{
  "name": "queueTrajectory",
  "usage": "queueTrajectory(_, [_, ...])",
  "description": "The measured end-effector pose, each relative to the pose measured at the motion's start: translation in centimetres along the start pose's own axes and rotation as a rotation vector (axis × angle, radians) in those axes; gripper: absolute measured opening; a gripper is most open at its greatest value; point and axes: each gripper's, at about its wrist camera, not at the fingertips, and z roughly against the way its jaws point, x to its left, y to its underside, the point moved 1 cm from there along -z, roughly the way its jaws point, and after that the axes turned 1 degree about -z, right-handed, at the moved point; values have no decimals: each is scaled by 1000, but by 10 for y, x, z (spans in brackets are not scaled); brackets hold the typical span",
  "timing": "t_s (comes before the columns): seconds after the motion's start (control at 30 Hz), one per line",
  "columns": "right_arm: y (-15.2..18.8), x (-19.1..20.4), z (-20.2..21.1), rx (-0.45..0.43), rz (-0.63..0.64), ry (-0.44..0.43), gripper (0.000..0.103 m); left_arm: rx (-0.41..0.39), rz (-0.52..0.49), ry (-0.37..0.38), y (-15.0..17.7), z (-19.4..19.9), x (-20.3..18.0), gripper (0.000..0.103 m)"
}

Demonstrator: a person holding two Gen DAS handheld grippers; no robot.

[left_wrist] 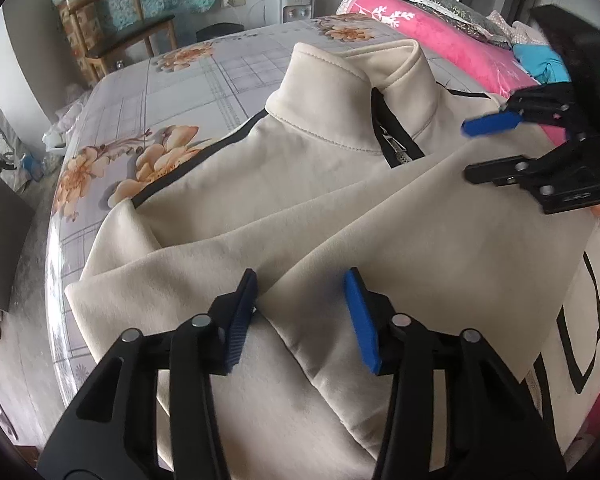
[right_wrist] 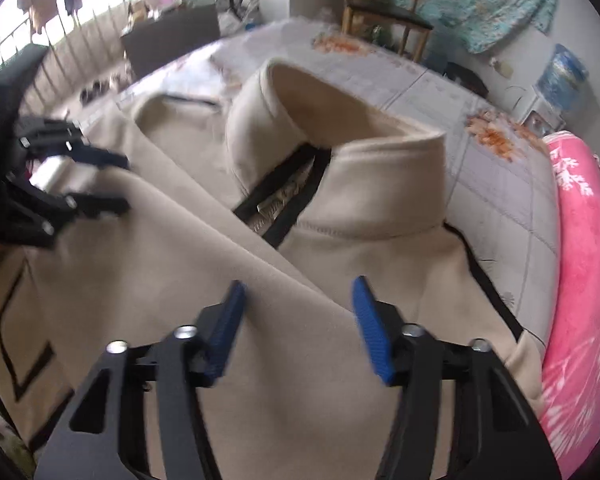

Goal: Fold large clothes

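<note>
Beige zip-collar jacket (left_wrist: 320,184) lies spread on the bed (left_wrist: 172,92), collar toward the far side, one panel or sleeve folded diagonally across the chest. My left hand-held gripper (left_wrist: 300,312) hangs over the fold edge, jaws well apart, nothing held. My right hand-held gripper (right_wrist: 298,320) is likewise wide open and empty, above the fold near the zipper (right_wrist: 288,200). I judge this mid-fold: one side is in. Next move, as I read it: close on the opposite edge near the pink quilt (right_wrist: 572,280) and carry it across.
</note>
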Motion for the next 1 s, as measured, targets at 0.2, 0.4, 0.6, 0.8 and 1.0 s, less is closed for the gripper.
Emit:
queueTrajectory(0.2, [8, 13, 7, -22, 72, 63, 7, -28, -50, -4, 0, 3, -3, 16])
queueTrajectory(0.4, [11, 18, 28, -89, 79, 110, 5, -84, -98, -34, -4, 17, -12, 8])
queueTrajectory(0.6, [2, 7, 30, -108, 39, 127, 5, -118, -88, -57, -17, 22, -10, 8])
queueTrajectory(0.8, [5, 7, 0, -80, 11, 158, 5, -70, -107, -128, -13, -3, -11, 17])
queueTrajectory(1.0, [18, -23, 43, -158, -117, 145, 15, -120, -77, -103, -8, 35, -6, 23])
